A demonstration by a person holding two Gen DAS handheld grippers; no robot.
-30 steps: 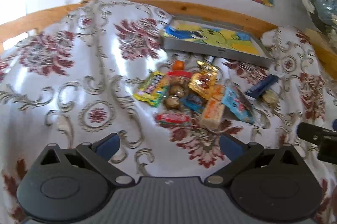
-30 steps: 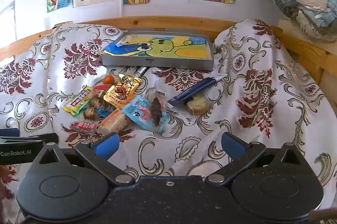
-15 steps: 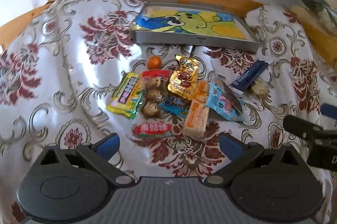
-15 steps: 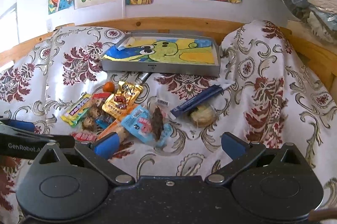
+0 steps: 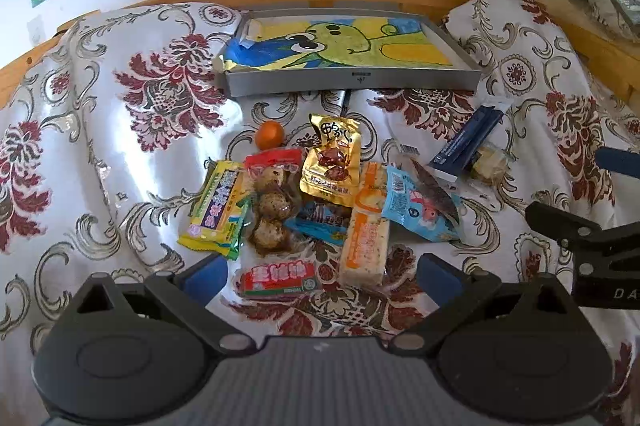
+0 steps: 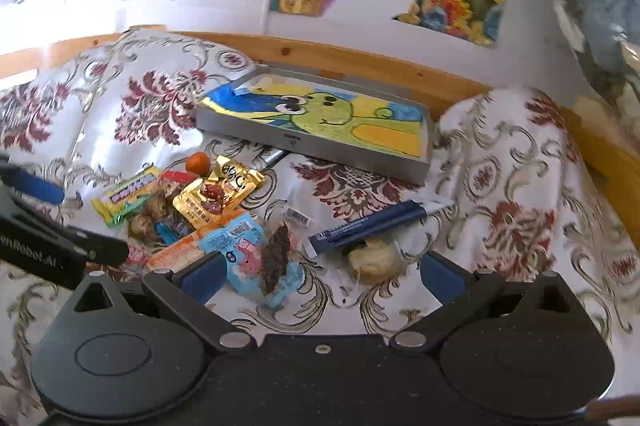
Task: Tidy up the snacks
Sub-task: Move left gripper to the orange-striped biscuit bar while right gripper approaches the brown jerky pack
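Shiny floral cloth [image 5: 132, 153] covers the surface on which the snacks lie heaped, and both grippers have closed in on that heap over the last second. The left gripper [image 5: 320, 272], jaws spread wide and holding nothing, now frames the small red packet [image 5: 280, 276] and the near end of the orange bar [image 5: 366, 242]; a second ago the pile sat far ahead of it. The right gripper [image 6: 318, 276], equally open and empty, has swung down and left, so the blue fish packet [image 6: 256, 262] and the pale round cake [image 6: 374, 258] now sit between its fingers. No snack has shifted. The grey tray [image 5: 460, 55] with its cartoon lining stands empty beyond the pile. Judging from this, the approach is nearly over and the first pick is about to begin, with sorting into the tray wholly undone.
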